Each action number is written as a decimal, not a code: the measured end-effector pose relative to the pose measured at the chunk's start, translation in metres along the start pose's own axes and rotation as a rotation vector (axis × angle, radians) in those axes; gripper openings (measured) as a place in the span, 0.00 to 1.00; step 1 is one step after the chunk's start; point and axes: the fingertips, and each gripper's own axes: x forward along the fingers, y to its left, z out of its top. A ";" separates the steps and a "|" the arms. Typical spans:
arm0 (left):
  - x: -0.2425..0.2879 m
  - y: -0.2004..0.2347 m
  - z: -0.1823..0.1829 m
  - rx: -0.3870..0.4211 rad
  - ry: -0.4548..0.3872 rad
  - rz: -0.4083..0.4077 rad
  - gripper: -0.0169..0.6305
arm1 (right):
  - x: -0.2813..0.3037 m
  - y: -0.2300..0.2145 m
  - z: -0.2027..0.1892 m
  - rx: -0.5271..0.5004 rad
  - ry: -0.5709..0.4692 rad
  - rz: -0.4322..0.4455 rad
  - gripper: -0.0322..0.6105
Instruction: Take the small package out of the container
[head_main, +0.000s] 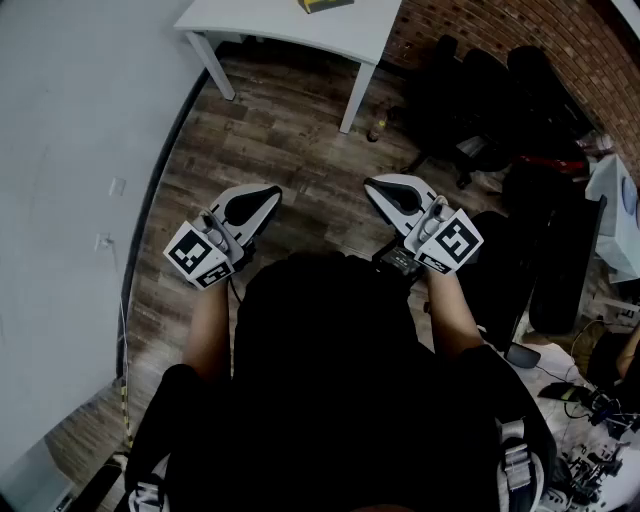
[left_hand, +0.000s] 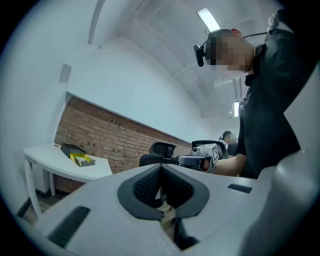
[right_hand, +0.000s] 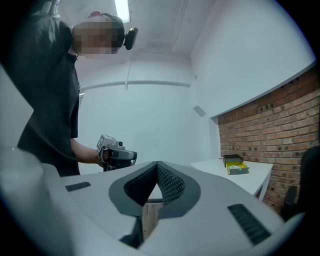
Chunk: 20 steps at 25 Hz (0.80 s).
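Note:
A dark container (head_main: 325, 4) with something yellow in it lies on the white table (head_main: 290, 25) at the far end of the room. It shows small in the left gripper view as container (left_hand: 79, 156) and in the right gripper view as container (right_hand: 235, 165); I cannot make out the small package itself. My left gripper (head_main: 270, 191) and right gripper (head_main: 373, 185) are held level in front of the person, far from the table. The left gripper (left_hand: 161, 167) is shut on nothing, and so is the right gripper (right_hand: 158, 166).
Wooden floor (head_main: 280, 150) lies between me and the table. A brick wall (head_main: 560, 40) and black office chairs (head_main: 480, 90) stand to the right, a white wall (head_main: 70, 150) to the left. Cables and gear (head_main: 590, 420) crowd the near right.

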 end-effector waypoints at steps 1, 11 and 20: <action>-0.001 0.003 0.009 0.017 -0.009 -0.001 0.05 | 0.003 -0.001 0.005 -0.003 -0.004 0.000 0.06; -0.023 0.034 0.036 0.062 -0.033 0.009 0.05 | 0.045 0.001 0.021 -0.013 -0.017 -0.005 0.06; -0.025 0.051 0.010 -0.023 -0.017 0.033 0.05 | 0.048 -0.012 0.008 -0.003 0.010 0.000 0.06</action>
